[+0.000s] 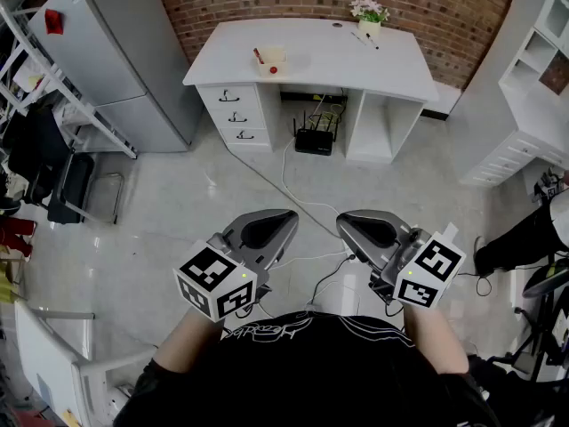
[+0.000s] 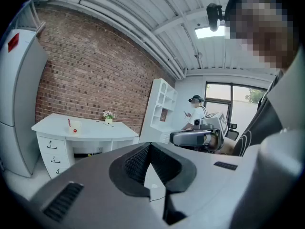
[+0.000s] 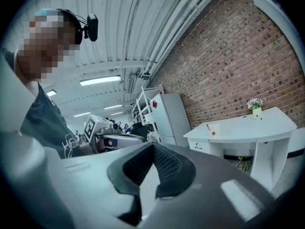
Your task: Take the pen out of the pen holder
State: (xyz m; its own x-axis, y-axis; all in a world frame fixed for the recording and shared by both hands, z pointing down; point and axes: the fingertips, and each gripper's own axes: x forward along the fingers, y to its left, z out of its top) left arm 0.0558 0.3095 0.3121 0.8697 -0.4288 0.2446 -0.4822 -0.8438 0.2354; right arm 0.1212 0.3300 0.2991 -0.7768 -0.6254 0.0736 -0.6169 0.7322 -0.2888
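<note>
The white desk stands far ahead against the brick wall. On its left part is a pale pen holder with a red pen at its left side and a small red ball beside it. The holder is tiny in the left gripper view and the right gripper view. My left gripper and right gripper are held close to my body, side by side over the floor, far from the desk. Both are shut with nothing between the jaws.
A flower pot and loose pens sit on the desk's right end. A router with cables lies under the desk. A grey fridge stands left, white shelves right. Another person stands by the shelves.
</note>
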